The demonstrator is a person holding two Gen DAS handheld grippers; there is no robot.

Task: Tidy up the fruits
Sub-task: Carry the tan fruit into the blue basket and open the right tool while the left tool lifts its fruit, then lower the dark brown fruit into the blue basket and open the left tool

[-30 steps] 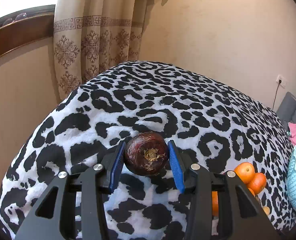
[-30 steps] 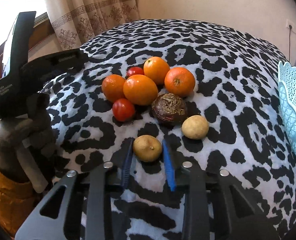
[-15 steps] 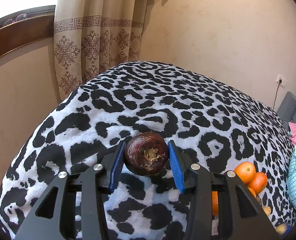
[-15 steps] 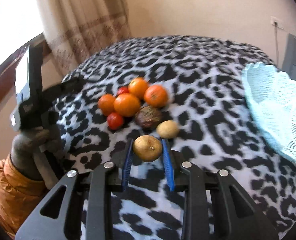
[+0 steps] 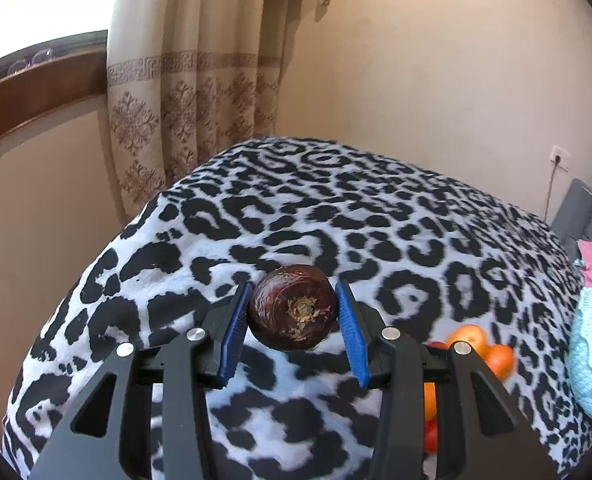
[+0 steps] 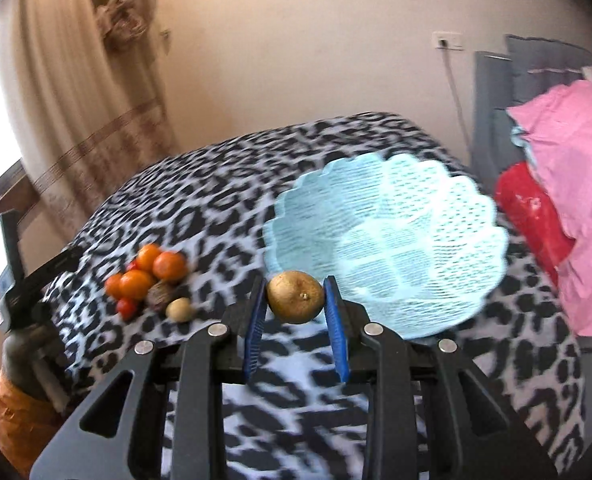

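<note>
Swung right gripper (image 6: 294,300), clamped on potato (image 6: 294,297), from pile to basket (image 6: 388,240) | left gripper (image 5: 293,308) clamps beet (image 5: 293,307) | next: over basket, release

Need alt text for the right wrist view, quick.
Right gripper grips a potato above a leopard-print bed, just before a blue mesh basket. Oranges and tomatoes lie piled at left.

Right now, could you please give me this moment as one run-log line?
left hand-held gripper: shut on dark red round beet | right hand-held gripper: shut on tan round potato | pale blue mesh basket: empty
</note>
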